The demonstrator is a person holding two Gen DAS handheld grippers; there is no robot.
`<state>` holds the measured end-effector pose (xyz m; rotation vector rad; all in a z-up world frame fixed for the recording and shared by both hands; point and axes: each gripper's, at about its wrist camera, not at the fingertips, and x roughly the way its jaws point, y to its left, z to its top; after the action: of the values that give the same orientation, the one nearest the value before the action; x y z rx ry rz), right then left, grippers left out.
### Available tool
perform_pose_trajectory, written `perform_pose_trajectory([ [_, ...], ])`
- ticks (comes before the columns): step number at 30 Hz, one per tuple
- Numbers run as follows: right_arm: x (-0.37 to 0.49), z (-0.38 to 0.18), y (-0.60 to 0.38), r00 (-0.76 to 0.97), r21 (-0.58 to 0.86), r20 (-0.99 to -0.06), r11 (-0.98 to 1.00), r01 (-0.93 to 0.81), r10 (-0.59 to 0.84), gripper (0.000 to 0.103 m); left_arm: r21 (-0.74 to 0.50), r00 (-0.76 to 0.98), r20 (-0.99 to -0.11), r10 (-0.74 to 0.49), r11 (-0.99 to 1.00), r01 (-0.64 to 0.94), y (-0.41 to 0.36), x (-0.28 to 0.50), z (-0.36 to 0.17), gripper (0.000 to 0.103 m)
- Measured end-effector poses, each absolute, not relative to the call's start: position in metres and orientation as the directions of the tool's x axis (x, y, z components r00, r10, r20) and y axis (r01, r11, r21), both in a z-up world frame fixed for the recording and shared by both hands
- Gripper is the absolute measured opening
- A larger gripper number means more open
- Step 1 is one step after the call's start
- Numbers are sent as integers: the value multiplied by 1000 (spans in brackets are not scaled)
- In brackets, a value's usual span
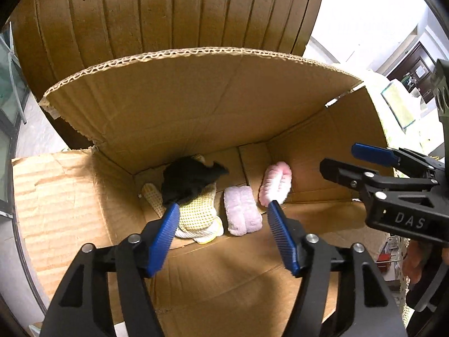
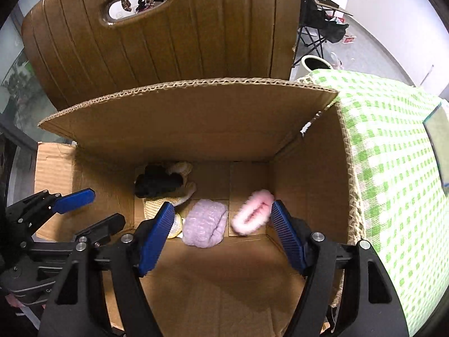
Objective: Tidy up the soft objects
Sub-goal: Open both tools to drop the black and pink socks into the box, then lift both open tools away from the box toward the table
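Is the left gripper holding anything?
No, the left gripper is open, its blue fingers spread apart above the cardboard box with nothing between them.

A cardboard box (image 2: 308, 168) sits beside a green-checked tablecloth (image 2: 393, 154).

Inside the cardboard box (image 1: 196, 106), a dark cloth (image 1: 190, 178) lies on a knitted glove (image 1: 196, 213) at centre left. Right of it lies a folded plush item (image 1: 242, 210), then a fluffy item (image 1: 276, 184) near the right wall.
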<state>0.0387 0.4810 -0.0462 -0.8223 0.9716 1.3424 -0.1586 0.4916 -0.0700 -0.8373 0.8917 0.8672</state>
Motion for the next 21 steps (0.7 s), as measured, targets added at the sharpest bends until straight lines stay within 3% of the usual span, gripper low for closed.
perform_pose_trajectory([
  [11, 45, -35, 468, -24, 77, -892, 99, -992, 452, 69, -225, 367, -877, 310, 410, -884, 487, -157, -56, 66],
  [17, 51, -8, 456, -25, 100, -840, 110, -989, 542, 69, -192, 363, -841, 401, 406, -893, 479, -158, -32, 66],
  [21, 57, 17, 442, -6, 102, -766, 112, -988, 642, 69, -150, 356, -768, 532, 391, -908, 470, -160, -3, 69],
])
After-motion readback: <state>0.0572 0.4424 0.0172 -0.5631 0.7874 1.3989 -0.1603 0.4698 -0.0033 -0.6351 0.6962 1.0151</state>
